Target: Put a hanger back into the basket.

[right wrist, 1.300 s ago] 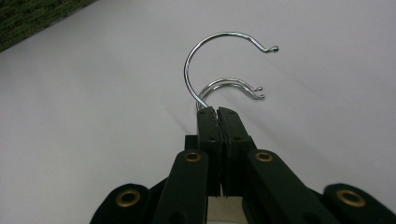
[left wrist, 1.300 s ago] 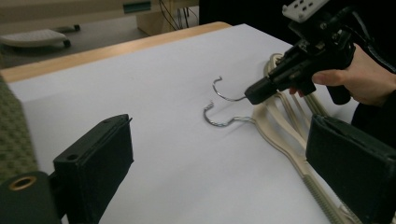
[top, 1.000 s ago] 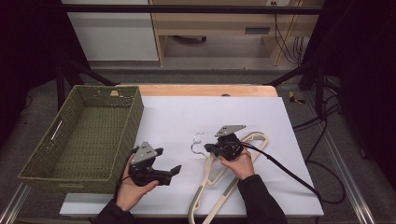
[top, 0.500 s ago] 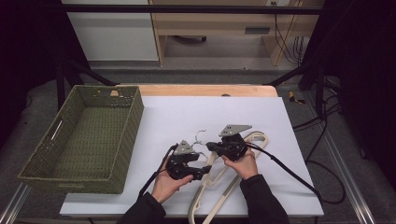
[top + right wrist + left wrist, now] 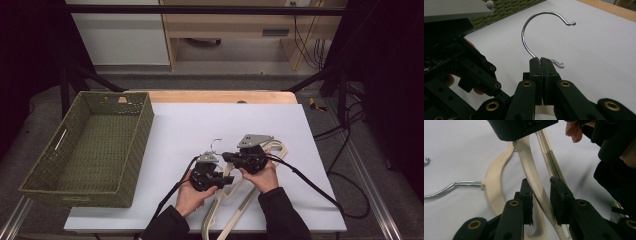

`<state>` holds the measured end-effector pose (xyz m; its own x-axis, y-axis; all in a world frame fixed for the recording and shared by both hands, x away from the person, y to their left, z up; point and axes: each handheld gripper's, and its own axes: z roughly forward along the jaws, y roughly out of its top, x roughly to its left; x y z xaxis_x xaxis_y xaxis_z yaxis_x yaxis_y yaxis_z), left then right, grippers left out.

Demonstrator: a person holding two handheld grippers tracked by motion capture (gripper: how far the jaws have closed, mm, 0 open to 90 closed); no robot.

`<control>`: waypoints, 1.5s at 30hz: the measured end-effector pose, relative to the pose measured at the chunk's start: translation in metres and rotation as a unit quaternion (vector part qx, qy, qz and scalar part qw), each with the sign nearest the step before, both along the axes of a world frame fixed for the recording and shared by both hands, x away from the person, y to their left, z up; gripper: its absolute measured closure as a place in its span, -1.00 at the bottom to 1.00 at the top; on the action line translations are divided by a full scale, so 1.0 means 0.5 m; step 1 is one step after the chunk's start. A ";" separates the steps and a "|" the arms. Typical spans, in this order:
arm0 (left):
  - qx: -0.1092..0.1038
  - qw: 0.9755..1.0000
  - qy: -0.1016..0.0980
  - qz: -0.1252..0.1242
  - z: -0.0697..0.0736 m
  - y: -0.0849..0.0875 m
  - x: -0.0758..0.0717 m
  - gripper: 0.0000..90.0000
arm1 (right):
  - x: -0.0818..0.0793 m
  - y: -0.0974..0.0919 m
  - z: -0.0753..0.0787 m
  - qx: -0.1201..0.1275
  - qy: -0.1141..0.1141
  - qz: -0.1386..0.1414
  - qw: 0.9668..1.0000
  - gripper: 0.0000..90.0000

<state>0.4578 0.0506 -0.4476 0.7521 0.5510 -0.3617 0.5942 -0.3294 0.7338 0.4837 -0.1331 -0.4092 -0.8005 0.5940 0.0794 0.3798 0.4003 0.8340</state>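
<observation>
1. Hangers [image 5: 265, 150]: cream plastic, a small stack lying flat on the white sheet [image 5: 200, 125], right of centre near the front edge. In the left gripper view one arm [image 5: 535, 185] rises off the sheet; a second hanger [image 5: 496, 175] lies flat beneath it.
2. Hook [image 5: 536, 32]: chrome wire, curved, open end toward the basket; its lower stem enters the right gripper's jaws. A second wire end [image 5: 557, 63] lies on the sheet just beside those jaws.
3. Right gripper [image 5: 230, 156]: held in the right hand [image 5: 262, 175], grey plate on top, over the hangers' neck. Jaws pressed together on the hook's stem, no gap visible in the right gripper view [image 5: 541, 62].
4. Left gripper [image 5: 227, 181]: held in the left hand [image 5: 190, 195], just beside the right gripper, cable trailing to the front edge. In the left gripper view [image 5: 541, 192] the jaws stand narrowly apart on either side of the raised hanger arm; whether the pads touch it cannot be told.
5. Basket [image 5: 142, 130]: green woven, rectangular, at the table's left, well apart from the hangers.
6. Table [image 5: 215, 96]: wooden edge visible beyond the sheet.
</observation>
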 end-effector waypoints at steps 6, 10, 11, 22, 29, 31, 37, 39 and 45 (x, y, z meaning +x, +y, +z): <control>-0.024 1.000 0.004 0.018 0.011 -0.002 -0.015 0.68 | -0.017 -0.007 0.015 0.003 -0.011 -0.005 1.000 0.96; -0.058 0.998 0.000 0.029 0.030 -0.002 -0.036 0.78 | -0.045 -0.026 0.047 0.014 -0.031 -0.003 0.999 0.95; -0.056 0.998 -0.006 0.032 0.035 -0.003 -0.041 0.79 | -0.050 -0.031 0.056 0.023 -0.034 -0.001 0.999 0.95; -0.075 0.995 -0.034 0.053 0.096 0.023 -0.064 0.90 | -0.089 -0.066 0.111 0.079 -0.061 0.008 0.995 0.48; -0.064 0.994 -0.065 0.059 0.132 0.065 -0.063 0.89 | -0.100 -0.074 0.117 0.090 -0.096 -0.021 0.991 -0.08; -0.055 0.993 -0.081 0.062 0.149 0.090 -0.061 0.90 | -0.107 -0.082 0.120 0.103 -0.104 -0.026 0.989 -0.27; -0.048 0.990 -0.116 0.061 0.190 0.136 -0.060 0.89 | -0.119 -0.103 0.116 0.107 -0.109 -0.049 0.987 -0.55; -0.044 0.990 -0.124 0.059 0.198 0.145 -0.060 0.89 | -0.121 -0.116 0.110 0.103 -0.104 -0.063 0.987 -0.60; -0.028 0.985 -0.159 0.059 0.250 0.192 -0.058 0.90 | -0.121 -0.152 0.087 0.096 -0.091 -0.095 0.987 -0.73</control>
